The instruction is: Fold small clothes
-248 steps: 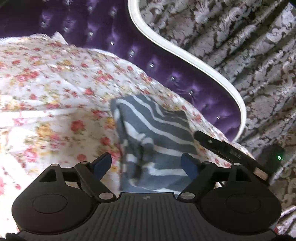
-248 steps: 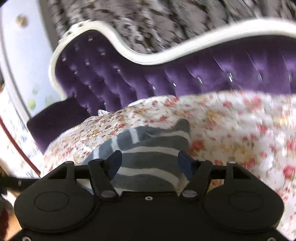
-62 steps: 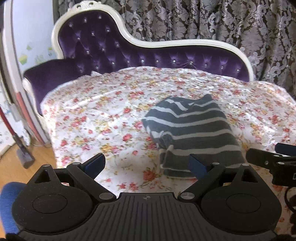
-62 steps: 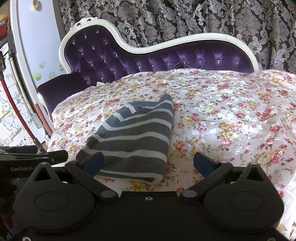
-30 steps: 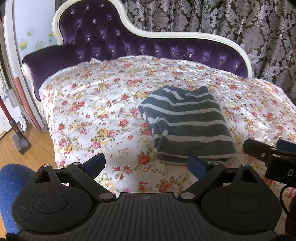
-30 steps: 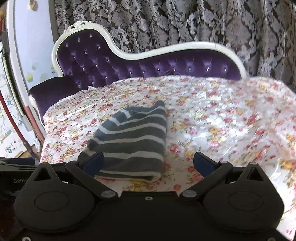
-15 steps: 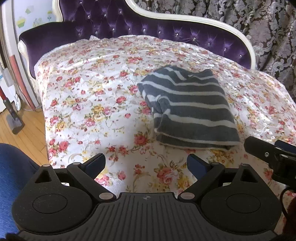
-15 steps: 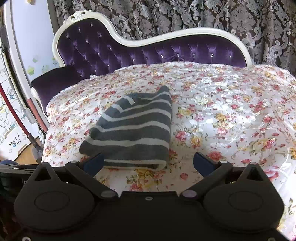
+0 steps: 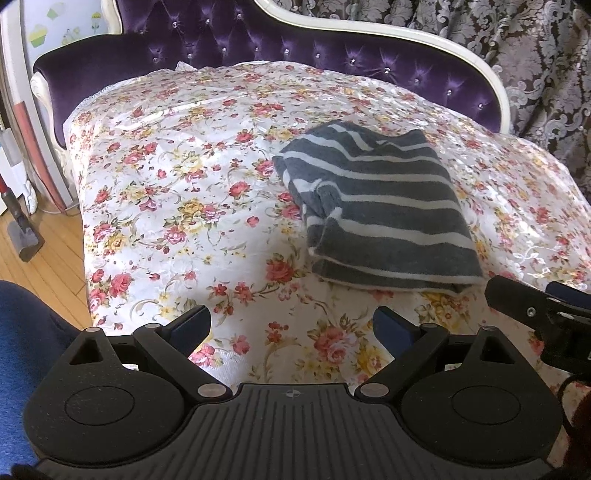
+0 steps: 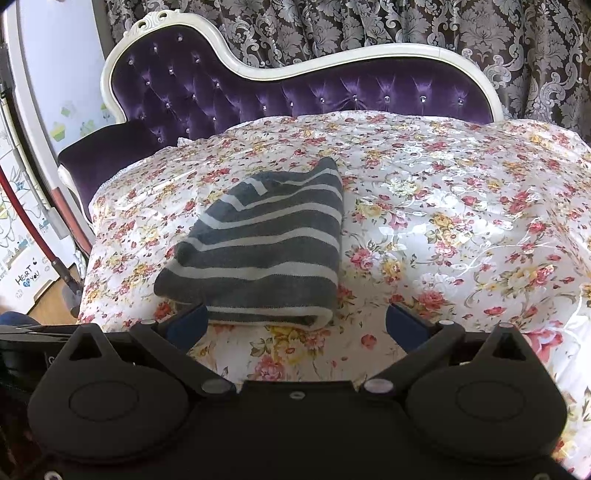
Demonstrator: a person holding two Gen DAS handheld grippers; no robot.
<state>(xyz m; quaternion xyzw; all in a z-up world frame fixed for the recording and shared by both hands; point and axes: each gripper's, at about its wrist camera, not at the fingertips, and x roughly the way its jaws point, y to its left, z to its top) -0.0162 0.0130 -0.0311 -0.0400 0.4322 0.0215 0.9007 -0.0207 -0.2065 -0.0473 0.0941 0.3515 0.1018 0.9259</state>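
striped jumper: lay folded on bedspread ahead; left gripper and right gripper had backed off, jaws apart, empty; fold judged complete.

Folded garment: dark grey with thin white stripes. Cover under it: white, scattered red/pink roses, yellow blooms, green leaves. Sofa: deep purple tufted velvet, shiny studs, cream-white frame. Curtain: dark brown with silvery damask swirls. Left gripper and right gripper: matte black bodies, blue fingertip pads. Floor: light wood planks. Wall: pale blue-white with green cupcake stickers.
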